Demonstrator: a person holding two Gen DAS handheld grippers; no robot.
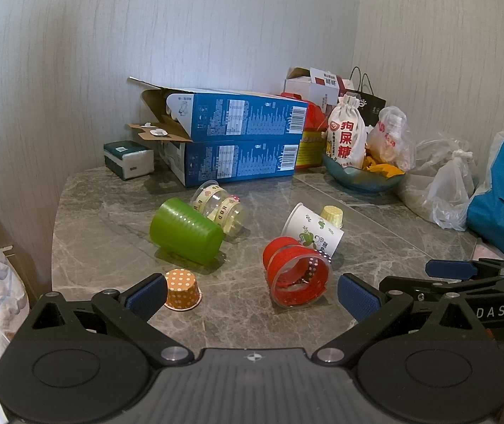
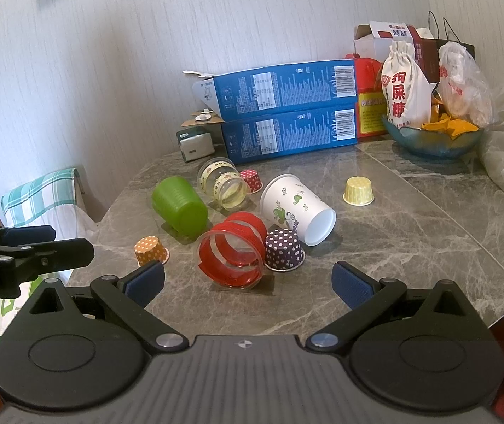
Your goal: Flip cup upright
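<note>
4 big cups [image 2: 230, 249] lying on sides | 4 small cups [image 2: 283, 251] inverted | left tool [image 1: 252, 295], right tool [image 2: 248, 282] gaping, empty

Grey marble table [image 2: 411, 247] bears tipped cups [image 2: 297, 208], blue boxes [image 2: 287, 134], bowl [image 2: 432, 141].

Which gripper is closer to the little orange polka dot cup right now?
Left. The left gripper is open with one of its fingers right beside the orange polka dot cup. The right gripper, also open, sits farther over, in front of the red-banded clear cup.
</note>
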